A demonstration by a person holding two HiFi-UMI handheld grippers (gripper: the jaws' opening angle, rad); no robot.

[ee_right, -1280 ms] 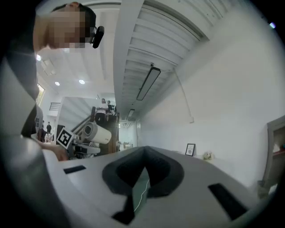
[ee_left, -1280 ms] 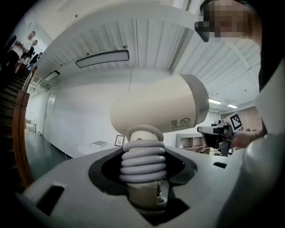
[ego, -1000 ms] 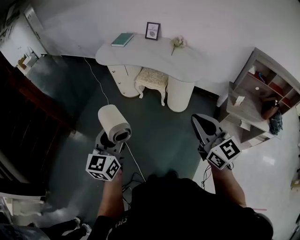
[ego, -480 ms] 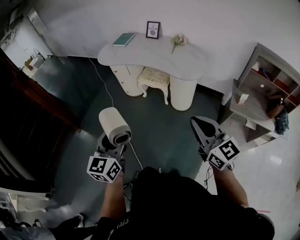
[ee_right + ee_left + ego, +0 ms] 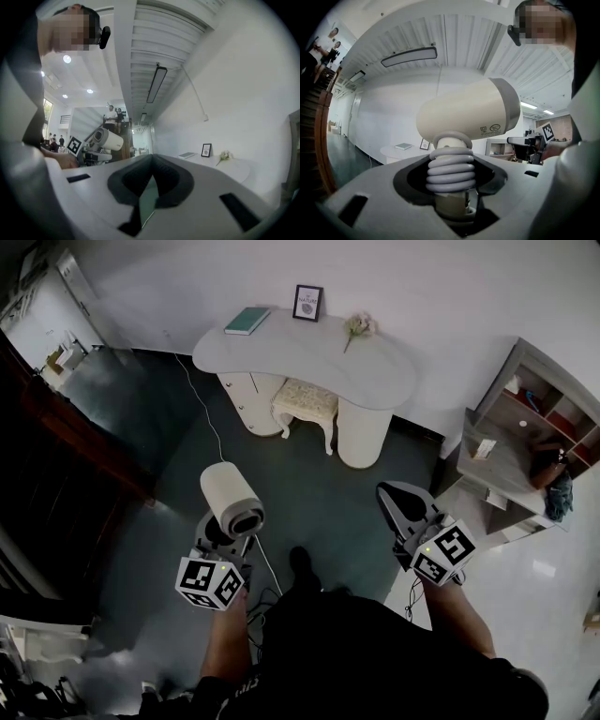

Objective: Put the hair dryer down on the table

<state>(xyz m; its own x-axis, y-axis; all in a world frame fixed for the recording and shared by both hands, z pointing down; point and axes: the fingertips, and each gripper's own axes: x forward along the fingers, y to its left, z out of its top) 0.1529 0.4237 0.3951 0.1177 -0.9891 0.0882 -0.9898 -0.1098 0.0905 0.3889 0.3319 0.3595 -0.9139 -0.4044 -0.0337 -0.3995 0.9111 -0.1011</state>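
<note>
The cream hair dryer (image 5: 232, 499) stands upright in my left gripper (image 5: 217, 538), its barrel above the jaws. In the left gripper view the jaws are shut on the ribbed grey neck of the hair dryer (image 5: 468, 116). My right gripper (image 5: 405, 507) is held out at the right, shut with nothing between its jaws. The white curved table (image 5: 309, 357) stands far ahead against the wall. In the right gripper view the table (image 5: 236, 166) shows at the right and the hair dryer (image 5: 105, 139) at the left.
On the table lie a green book (image 5: 247, 320), a framed picture (image 5: 307, 302) and a flower (image 5: 355, 326). A stool (image 5: 304, 401) stands under it. A power cord (image 5: 208, 423) runs over the dark floor. A wooden shelf unit (image 5: 525, 437) stands at the right.
The whole view has shifted slightly as the person steps; both grippers keep their hold and pose, the left one sitting a little lower in the picture.
</note>
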